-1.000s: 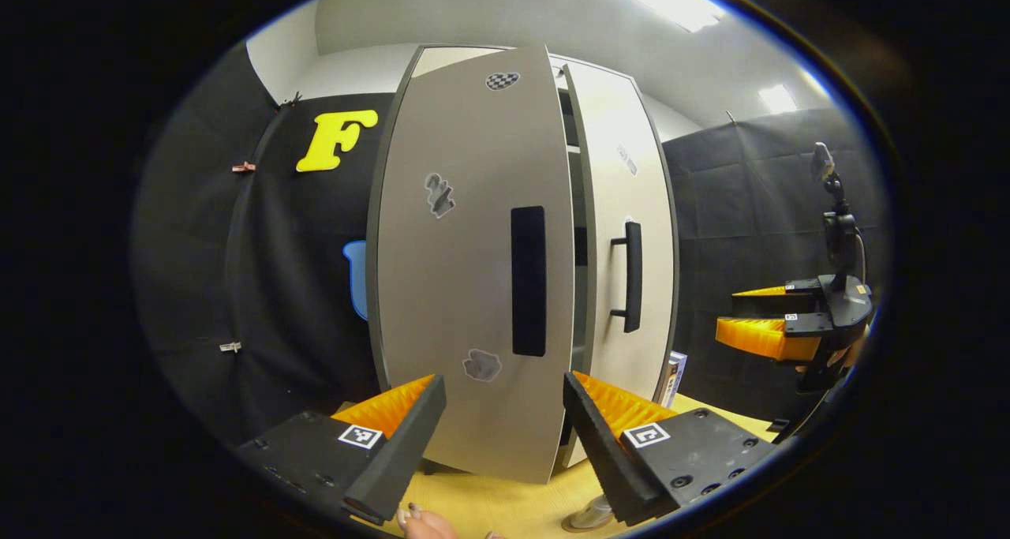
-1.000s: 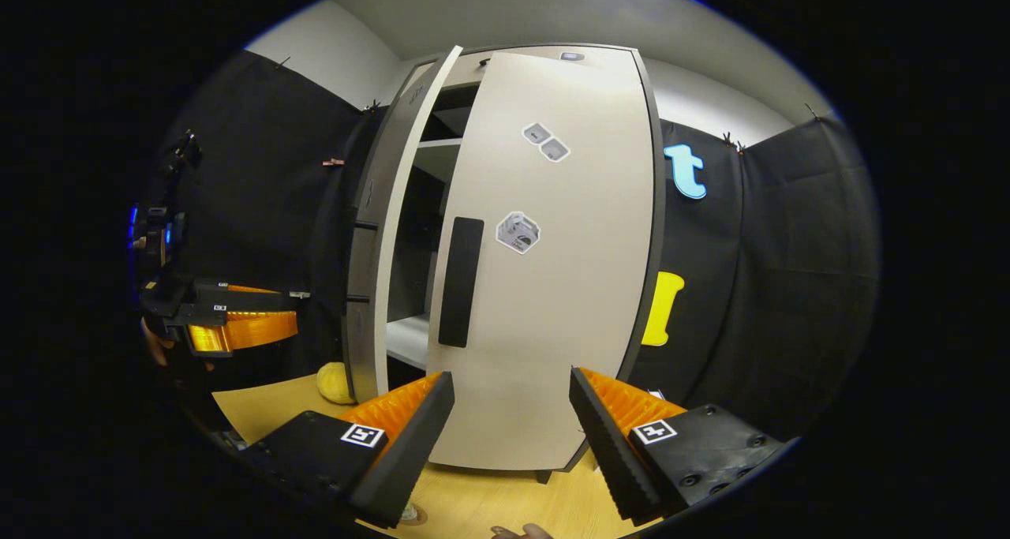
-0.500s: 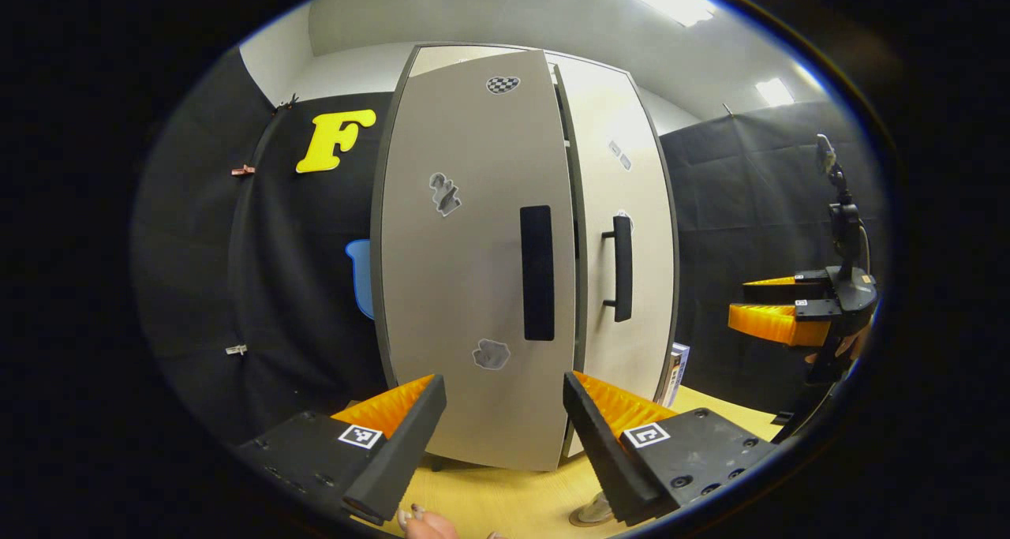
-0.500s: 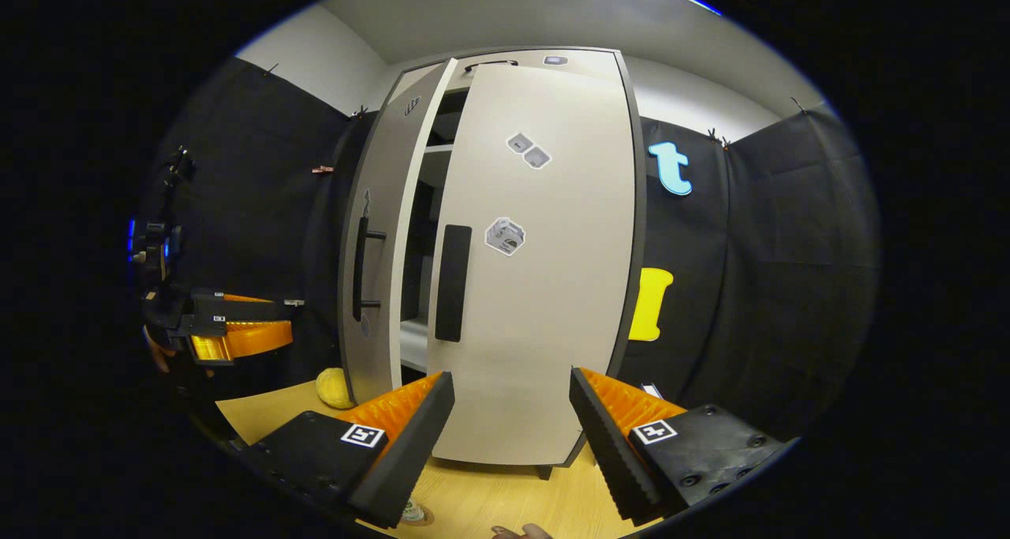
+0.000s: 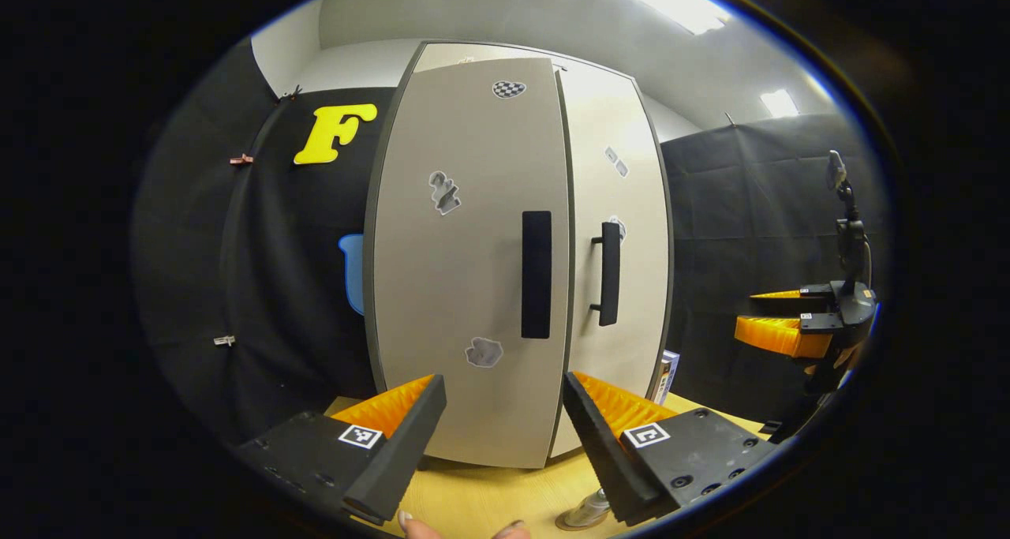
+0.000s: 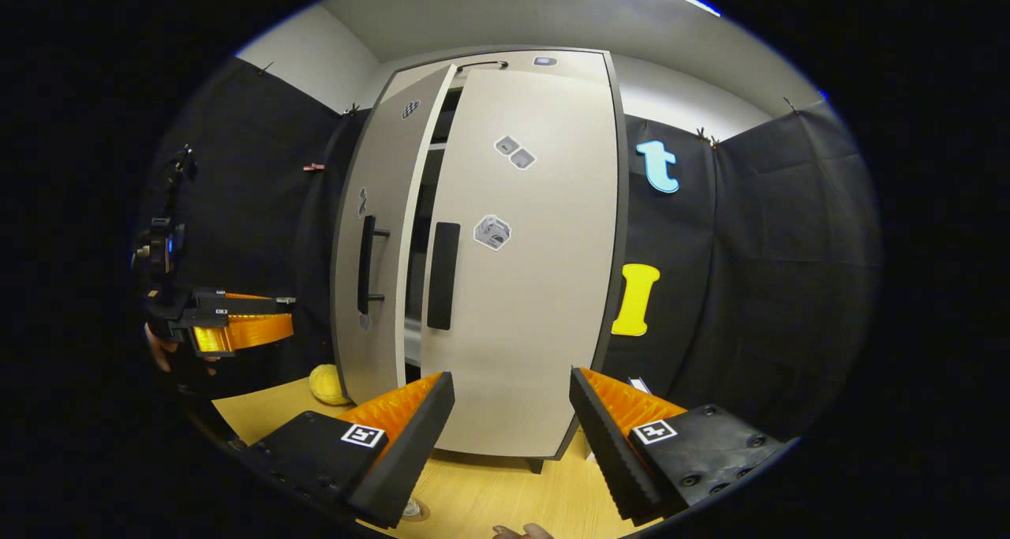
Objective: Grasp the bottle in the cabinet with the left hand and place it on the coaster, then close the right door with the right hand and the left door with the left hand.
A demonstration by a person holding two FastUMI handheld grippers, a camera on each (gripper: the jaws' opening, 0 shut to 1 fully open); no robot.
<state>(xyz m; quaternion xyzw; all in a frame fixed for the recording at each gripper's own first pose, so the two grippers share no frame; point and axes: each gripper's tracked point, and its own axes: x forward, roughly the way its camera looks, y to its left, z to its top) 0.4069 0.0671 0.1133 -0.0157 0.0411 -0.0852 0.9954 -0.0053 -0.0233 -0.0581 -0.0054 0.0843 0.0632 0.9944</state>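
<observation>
Light yellow wood-grain tabletop carries a tall grey two-door cabinet on short dark feet. A rounded yellow object lies just left of the cabinet base. A clear bottle on a round coaster stands at the near edge.

Tall pale-grey two-door cabinet on a light wooden tabletop. Its right door lies nearly flush; its left door stands slightly ajar, a dark gap between. Right gripper spread, empty; left gripper beside the cabinet; yellow rounded object at its base.
</observation>
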